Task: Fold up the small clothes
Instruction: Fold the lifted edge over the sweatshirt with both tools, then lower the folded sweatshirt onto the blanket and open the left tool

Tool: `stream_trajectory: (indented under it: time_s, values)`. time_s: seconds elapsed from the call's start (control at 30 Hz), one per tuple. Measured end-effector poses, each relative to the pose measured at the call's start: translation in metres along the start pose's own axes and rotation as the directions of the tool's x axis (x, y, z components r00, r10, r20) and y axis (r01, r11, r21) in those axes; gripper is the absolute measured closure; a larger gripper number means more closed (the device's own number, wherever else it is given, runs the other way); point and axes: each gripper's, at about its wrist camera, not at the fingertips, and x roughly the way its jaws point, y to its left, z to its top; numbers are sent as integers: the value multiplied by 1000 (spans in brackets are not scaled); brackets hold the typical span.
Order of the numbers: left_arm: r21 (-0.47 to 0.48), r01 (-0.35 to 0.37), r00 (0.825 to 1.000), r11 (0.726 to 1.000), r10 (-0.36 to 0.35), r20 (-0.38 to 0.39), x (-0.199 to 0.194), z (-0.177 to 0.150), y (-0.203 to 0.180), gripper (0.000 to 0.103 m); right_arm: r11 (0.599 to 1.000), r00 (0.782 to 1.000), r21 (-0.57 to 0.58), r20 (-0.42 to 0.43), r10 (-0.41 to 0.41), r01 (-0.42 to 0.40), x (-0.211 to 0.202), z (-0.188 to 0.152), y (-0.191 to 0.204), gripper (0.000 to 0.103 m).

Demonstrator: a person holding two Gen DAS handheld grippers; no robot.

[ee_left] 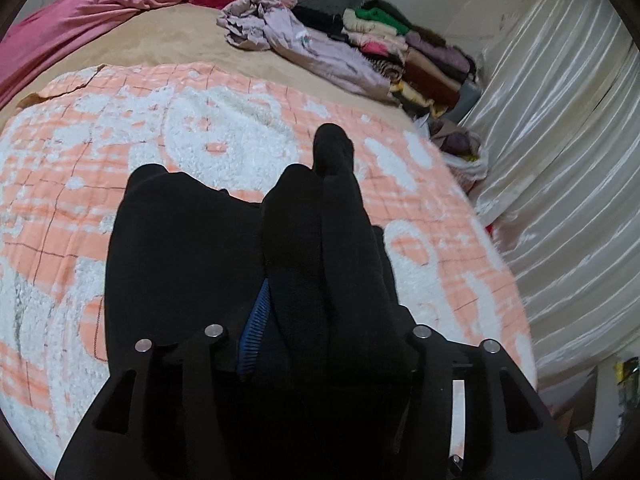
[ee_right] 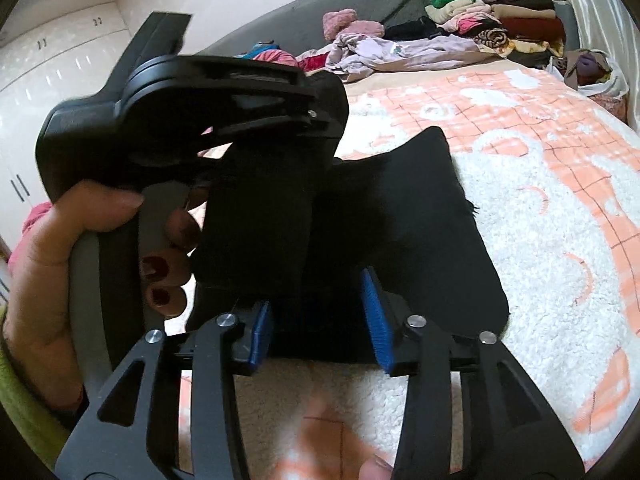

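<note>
On the blanket (ee_left: 200, 128), 1 black garment (ee_left: 180, 248)

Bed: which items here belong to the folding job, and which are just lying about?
Job: black garment; left gripper; right gripper.

Lying about: lilac clothes heap; folded clothes stack; pink blanket; peach-and-white bedspread.
</note>
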Motion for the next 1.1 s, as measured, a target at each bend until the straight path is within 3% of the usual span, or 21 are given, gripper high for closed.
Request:
stream_trajectory:
  time_s: [0.1, 0.2, 0.47, 0.83, 1.1]
  values:
    - [-10, 23, 1000, 1000, -23, 20, -10, -2, 4, 52, 1000, 1000, -25, 2, 5, -5, -1, -1, 6, 62]
    - [-19, 56, 998, 998, -56, 4, -12, -2, 5, 43, 999, 1000, -33, 2, -1, 1, -1, -1, 8, 62]
    - [-23, 61, 998, 998, -61, 23, -18, 0, 5, 43, 1000, 1000, 26, 7, -13, 12, -4, 5, -10, 53]
    - [-45, 4, 997, 999, 0, 80, -50, -10, 33, 42, 999, 998, 50, 66, -17, 14, -20, 17, -20, 45]
    - [23, -88, 990, 996, 85, 109, -70, -28, 42, 35, 997, 995, 68, 90, -47, 41, -26, 26, -35, 44]
